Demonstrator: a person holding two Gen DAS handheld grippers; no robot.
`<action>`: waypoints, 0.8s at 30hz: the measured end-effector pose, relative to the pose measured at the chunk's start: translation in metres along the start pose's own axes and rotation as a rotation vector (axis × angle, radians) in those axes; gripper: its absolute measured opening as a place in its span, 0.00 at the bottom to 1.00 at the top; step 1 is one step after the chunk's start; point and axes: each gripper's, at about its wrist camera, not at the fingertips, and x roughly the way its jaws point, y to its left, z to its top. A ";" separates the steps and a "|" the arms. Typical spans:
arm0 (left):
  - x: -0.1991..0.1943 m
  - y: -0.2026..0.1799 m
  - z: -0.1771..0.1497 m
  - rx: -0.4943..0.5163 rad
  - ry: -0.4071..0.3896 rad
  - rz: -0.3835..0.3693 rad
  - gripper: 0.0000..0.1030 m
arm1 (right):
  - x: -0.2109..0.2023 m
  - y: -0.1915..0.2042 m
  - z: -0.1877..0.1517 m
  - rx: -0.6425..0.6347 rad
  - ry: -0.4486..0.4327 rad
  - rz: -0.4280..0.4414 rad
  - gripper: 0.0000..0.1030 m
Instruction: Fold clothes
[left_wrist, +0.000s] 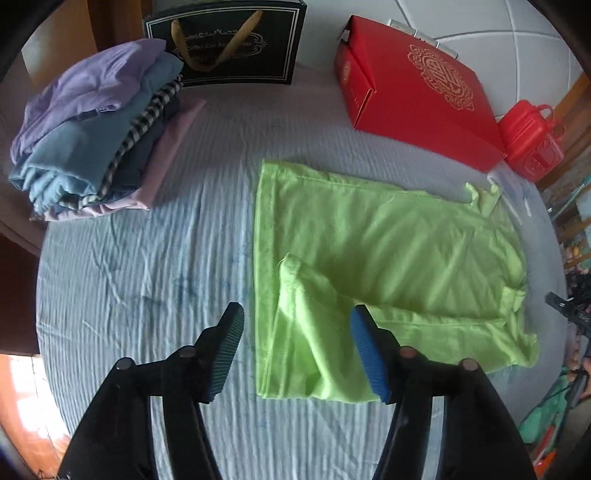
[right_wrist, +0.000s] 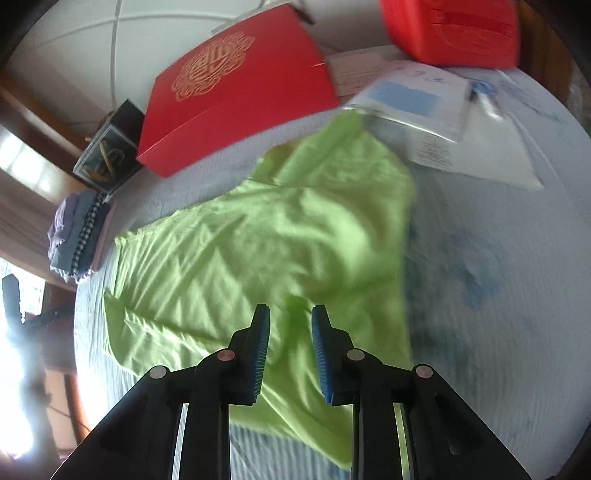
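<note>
Green garment (left_wrist: 388, 251) lying partly folded mid-bed, long axis running across the light blue sheet (left_wrist: 147, 266).
Left gripper (left_wrist: 295, 354) is hovering wide open, right gripper (right_wrist: 290, 343) narrowly open, both empty. Only the left view is showing the folded stack (left_wrist: 92, 140) near the far-left edge clearly; only the right is showing papers (right_wrist: 424, 110).

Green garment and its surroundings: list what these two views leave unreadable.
- Black gift bag lettering, left wrist view: too small and blurred.
- Green garment near hem, right wrist view: hidden behind the right gripper fingers.
- Printed papers, right wrist view: motion blurred.
- Folded pile, left wrist view: lower layers covered.
</note>
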 end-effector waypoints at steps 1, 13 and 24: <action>0.005 0.001 -0.007 0.011 0.006 0.026 0.58 | -0.006 -0.010 -0.008 0.020 -0.003 -0.016 0.23; 0.063 -0.013 -0.060 0.032 0.043 0.133 0.58 | -0.024 -0.074 -0.092 0.169 0.041 -0.080 0.28; 0.028 0.009 -0.091 -0.071 0.080 0.089 0.04 | -0.035 -0.040 -0.085 -0.124 0.045 -0.190 0.02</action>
